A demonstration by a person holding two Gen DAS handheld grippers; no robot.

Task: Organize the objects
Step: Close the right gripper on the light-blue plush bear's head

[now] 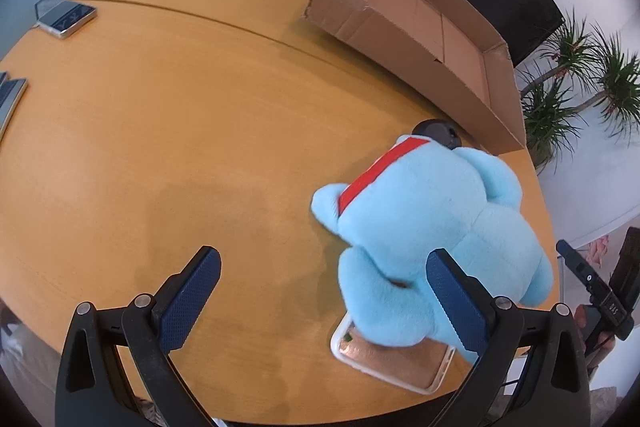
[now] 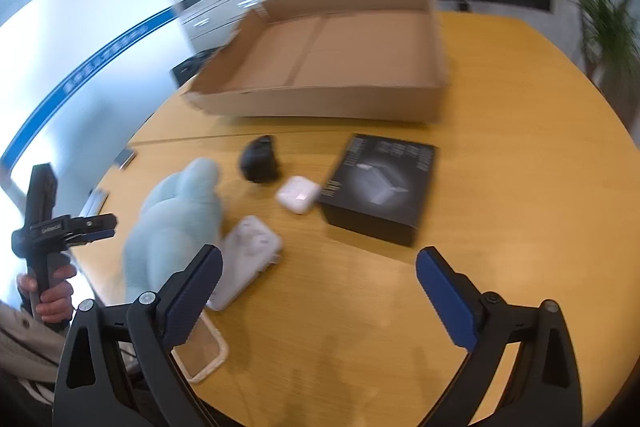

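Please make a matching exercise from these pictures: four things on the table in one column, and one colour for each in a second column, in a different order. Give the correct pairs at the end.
Things:
1. plush toy
2. cardboard tray
3. earbuds case
4. product box

Colours:
A. white
B. black
C. light blue with a red band
D. brown

Pairs: 1-C, 2-D, 3-A, 4-B
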